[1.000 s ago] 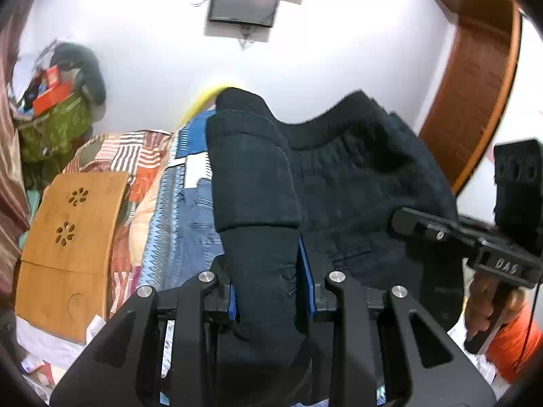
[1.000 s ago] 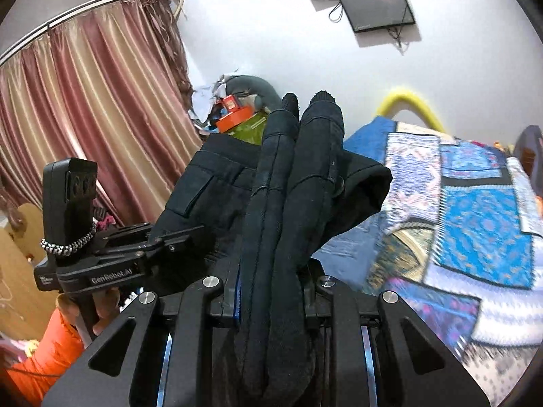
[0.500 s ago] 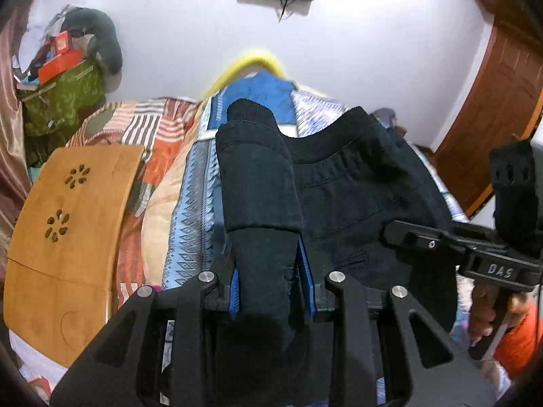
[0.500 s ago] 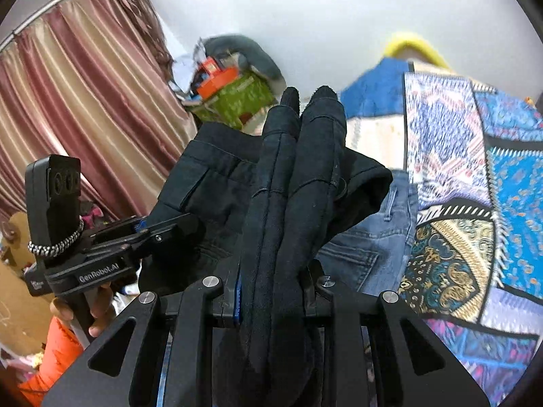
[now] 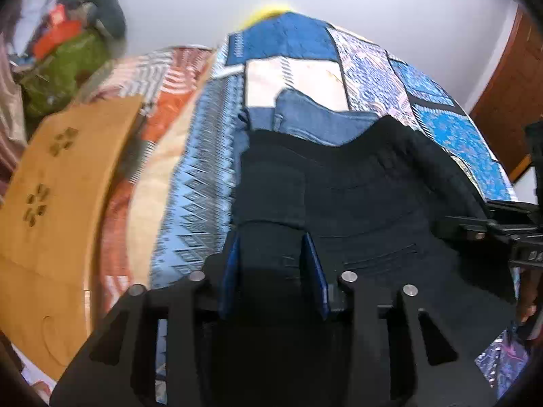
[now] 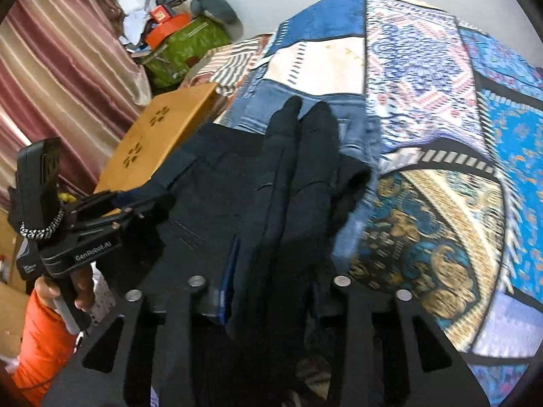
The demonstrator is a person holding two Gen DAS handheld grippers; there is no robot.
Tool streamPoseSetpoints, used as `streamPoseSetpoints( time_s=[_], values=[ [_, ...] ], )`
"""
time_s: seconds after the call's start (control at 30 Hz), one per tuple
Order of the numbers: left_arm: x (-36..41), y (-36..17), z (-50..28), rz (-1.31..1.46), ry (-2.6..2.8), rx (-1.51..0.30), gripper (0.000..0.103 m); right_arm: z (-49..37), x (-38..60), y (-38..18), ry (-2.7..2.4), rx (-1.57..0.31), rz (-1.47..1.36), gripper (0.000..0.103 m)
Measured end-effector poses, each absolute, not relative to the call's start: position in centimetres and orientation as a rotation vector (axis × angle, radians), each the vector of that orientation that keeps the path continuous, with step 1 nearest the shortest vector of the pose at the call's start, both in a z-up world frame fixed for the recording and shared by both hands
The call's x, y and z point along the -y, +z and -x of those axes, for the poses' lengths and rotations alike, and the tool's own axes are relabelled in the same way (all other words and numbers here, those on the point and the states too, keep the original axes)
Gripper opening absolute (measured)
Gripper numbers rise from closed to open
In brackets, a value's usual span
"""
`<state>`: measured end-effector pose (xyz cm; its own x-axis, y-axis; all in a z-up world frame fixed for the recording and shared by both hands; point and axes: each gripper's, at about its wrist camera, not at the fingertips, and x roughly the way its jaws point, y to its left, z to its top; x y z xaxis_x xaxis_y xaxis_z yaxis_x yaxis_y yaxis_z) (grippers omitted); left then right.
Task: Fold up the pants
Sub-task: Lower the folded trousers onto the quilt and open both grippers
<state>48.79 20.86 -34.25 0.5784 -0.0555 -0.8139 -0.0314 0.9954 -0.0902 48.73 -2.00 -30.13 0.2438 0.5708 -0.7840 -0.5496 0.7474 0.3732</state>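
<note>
curtain (image 6: 64, 68): striped maroon and cream, far left of the right wrist view.
clutter pile (image 5: 68, 54): green bag with orange and grey stuff on top, against the white wall; also seen in the right wrist view (image 6: 183, 40).
wooden board (image 5: 54, 210): tan, flower-shaped cutouts, lies at the left edge of the bed, beside the striped orange sheet (image 5: 163, 101).
left gripper (image 5: 271, 264): clamped on a thick bunched fold of the black pants, blue pads pressed on both sides of the cloth (seen from outside in the right wrist view (image 6: 101, 217), hand in orange sleeve holds its handle).
black pants (image 5: 373, 196): stretched between both grippers over the bed, waistband edge sags in a curve at the far side; lower part hides under the gripper bodies.
jeans (image 5: 319, 118): blue denim, flat on the quilt just beyond the black pants, partly covered by them.
right gripper (image 6: 275, 278): closed on two rolled ridges of the same black pants (image 6: 298, 176), cloth sticks up past the fingers (only its edge shows at the right rim of the left wrist view).
quilt (image 6: 441, 135): blue patchwork with paisley and geometric patches, covers the bed, under jeans and pants.
door (image 5: 509, 88): brown wood, far right.
blur: both views are smeared.
</note>
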Motion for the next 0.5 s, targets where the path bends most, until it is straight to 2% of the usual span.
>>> streamPoseSetpoints(
  time_s=[0.1, 0.23, 0.5],
  values=[
    [-20.7, -33.3, -47.9, 0.035, 0.024, -0.949, 0.043, -47.5, 3.2, -28.7, 0.732, -1.036, 0.031, 0.038],
    [-20.4, -30.7, -45.1, 0.063, 0.014, -0.930, 0.043, -45.4, 5.1, -25.7, 0.694, -0.946, 0.091, 0.038],
    [-15.4, -20.6, -34.7, 0.055, -0.056, -0.732, 0.043, -36.9, 8.8, -15.7, 0.702, -0.684, 0.034, 0.039]
  ],
)
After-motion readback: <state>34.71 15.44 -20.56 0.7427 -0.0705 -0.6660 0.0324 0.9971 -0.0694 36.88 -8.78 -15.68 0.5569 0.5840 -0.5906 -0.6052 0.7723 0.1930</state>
